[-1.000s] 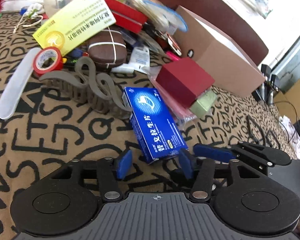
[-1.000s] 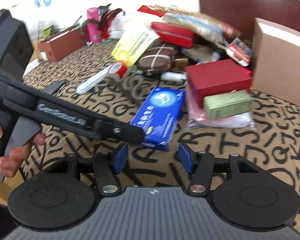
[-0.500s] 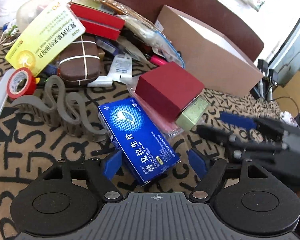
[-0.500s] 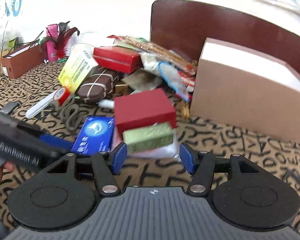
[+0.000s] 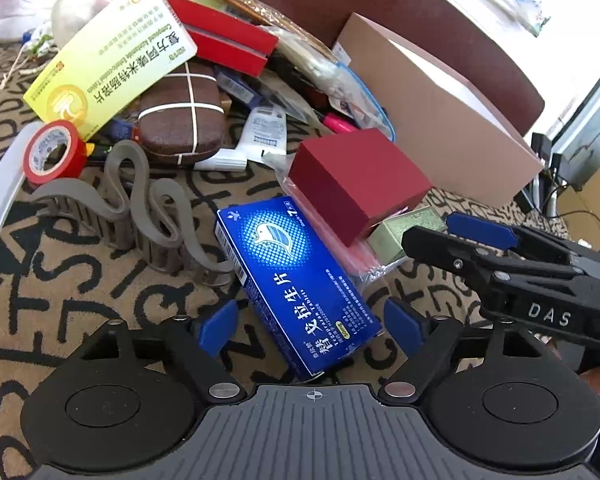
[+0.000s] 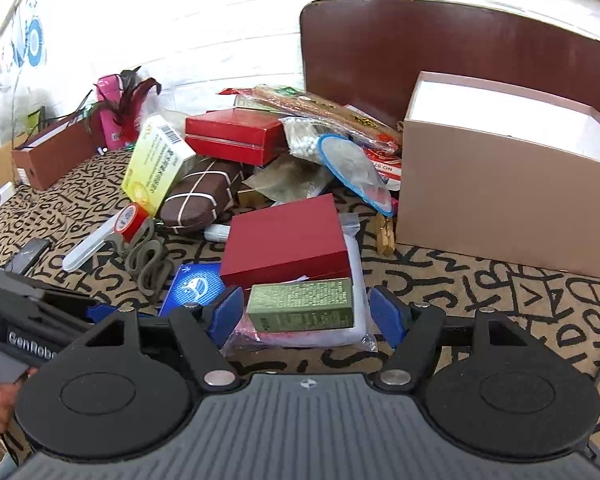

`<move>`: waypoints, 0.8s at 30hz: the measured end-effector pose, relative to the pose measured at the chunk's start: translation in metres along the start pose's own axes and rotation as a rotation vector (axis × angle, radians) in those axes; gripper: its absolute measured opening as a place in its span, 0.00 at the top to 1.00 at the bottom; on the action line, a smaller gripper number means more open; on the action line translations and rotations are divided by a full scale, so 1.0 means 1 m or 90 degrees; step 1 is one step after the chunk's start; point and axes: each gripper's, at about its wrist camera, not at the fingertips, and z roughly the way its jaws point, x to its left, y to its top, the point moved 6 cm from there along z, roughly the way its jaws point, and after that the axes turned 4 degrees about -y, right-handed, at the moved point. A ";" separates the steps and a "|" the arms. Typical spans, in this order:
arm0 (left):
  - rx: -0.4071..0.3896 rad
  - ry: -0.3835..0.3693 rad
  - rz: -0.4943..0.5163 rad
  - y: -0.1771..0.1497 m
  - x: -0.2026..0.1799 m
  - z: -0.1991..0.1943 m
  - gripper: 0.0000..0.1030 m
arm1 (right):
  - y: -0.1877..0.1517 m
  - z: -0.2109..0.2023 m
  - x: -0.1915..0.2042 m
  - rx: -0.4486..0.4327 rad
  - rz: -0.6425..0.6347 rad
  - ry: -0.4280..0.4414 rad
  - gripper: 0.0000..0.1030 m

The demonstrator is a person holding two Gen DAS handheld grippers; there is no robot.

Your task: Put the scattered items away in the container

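Blue medicine box (image 5: pixel 296 280) between spread left tool (image 5: pixel 312 326) fingers.

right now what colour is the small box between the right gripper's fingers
Metallic olive green, the small box shows best in the right wrist view, lying on a clear bag.

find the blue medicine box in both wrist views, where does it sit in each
Left wrist: blue medicine box at lower centre, between the open left gripper fingers.
Right wrist: only its top corner shows, lower left, behind the right gripper's left finger.
Shared landmark: the dark red box just beyond it.
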 end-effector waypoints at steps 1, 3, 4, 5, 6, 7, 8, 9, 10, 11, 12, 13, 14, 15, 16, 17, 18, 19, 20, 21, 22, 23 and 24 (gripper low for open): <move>0.001 0.007 0.012 0.000 -0.002 0.001 0.18 | 0.000 0.002 0.001 0.003 -0.001 0.000 0.28; -0.002 0.032 0.048 -0.001 -0.004 0.003 0.39 | -0.002 0.007 0.003 0.013 0.000 0.022 0.35; -0.004 0.036 0.049 -0.001 -0.003 0.003 0.40 | -0.003 0.009 0.003 0.019 0.000 0.021 0.35; -0.005 0.034 0.037 0.000 0.000 0.002 0.44 | -0.003 0.008 0.004 0.017 -0.003 0.017 0.35; -0.007 0.032 0.023 0.001 0.004 0.000 0.48 | -0.004 0.006 0.005 0.017 -0.006 0.013 0.35; -0.007 0.029 0.009 0.001 0.008 -0.003 0.49 | -0.005 0.002 0.005 0.020 -0.010 0.011 0.35; -0.008 0.027 -0.003 0.001 0.013 -0.006 0.50 | -0.007 -0.001 0.004 0.024 -0.014 0.012 0.35; -0.008 0.028 -0.011 0.001 0.018 -0.009 0.50 | -0.010 -0.006 0.003 0.027 -0.017 0.012 0.35; -0.009 0.034 -0.015 0.000 0.022 -0.013 0.50 | -0.014 -0.010 0.002 0.032 -0.019 0.013 0.35; -0.009 0.038 -0.021 -0.001 0.025 -0.017 0.39 | -0.020 -0.015 0.001 0.040 -0.021 0.013 0.35; -0.007 0.039 -0.031 -0.002 0.026 -0.021 0.35 | -0.026 -0.018 -0.001 0.050 -0.020 0.012 0.35; -0.005 0.037 -0.043 -0.003 0.026 -0.024 0.32 | -0.032 -0.021 -0.003 0.060 -0.018 0.010 0.35; -0.005 0.033 -0.049 -0.004 0.023 -0.027 0.25 | -0.038 -0.024 -0.006 0.065 -0.011 0.005 0.35; -0.007 0.029 -0.045 -0.004 0.018 -0.027 0.21 | -0.042 -0.026 -0.009 0.068 -0.001 0.001 0.35; -0.010 0.028 -0.032 -0.004 0.010 -0.026 0.19 | -0.045 -0.028 -0.012 0.069 0.015 -0.002 0.35; -0.010 0.031 -0.014 -0.005 0.002 -0.022 0.15 | -0.047 -0.029 -0.015 0.069 0.032 -0.004 0.35; -0.007 0.039 0.005 -0.006 -0.006 -0.016 0.13 | -0.049 -0.029 -0.017 0.068 0.046 -0.007 0.35; 0.000 0.049 0.023 -0.008 -0.014 -0.010 0.13 | -0.050 -0.030 -0.018 0.067 0.055 -0.007 0.35; 0.008 0.059 0.037 -0.010 -0.020 -0.004 0.13 | -0.051 -0.030 -0.018 0.066 0.058 -0.007 0.35; 0.013 0.067 0.045 -0.010 -0.023 0.002 0.12 | -0.051 -0.031 -0.018 0.065 0.056 -0.007 0.35; 0.012 0.076 0.048 -0.011 -0.025 0.007 0.12 | -0.052 -0.031 -0.016 0.063 0.053 -0.008 0.35; 0.005 0.087 0.053 -0.010 -0.026 0.010 0.12 | -0.052 -0.032 -0.016 0.062 0.049 -0.009 0.35; 0.000 0.095 0.056 -0.010 -0.025 0.011 0.15 | -0.052 -0.032 -0.016 0.060 0.048 -0.008 0.35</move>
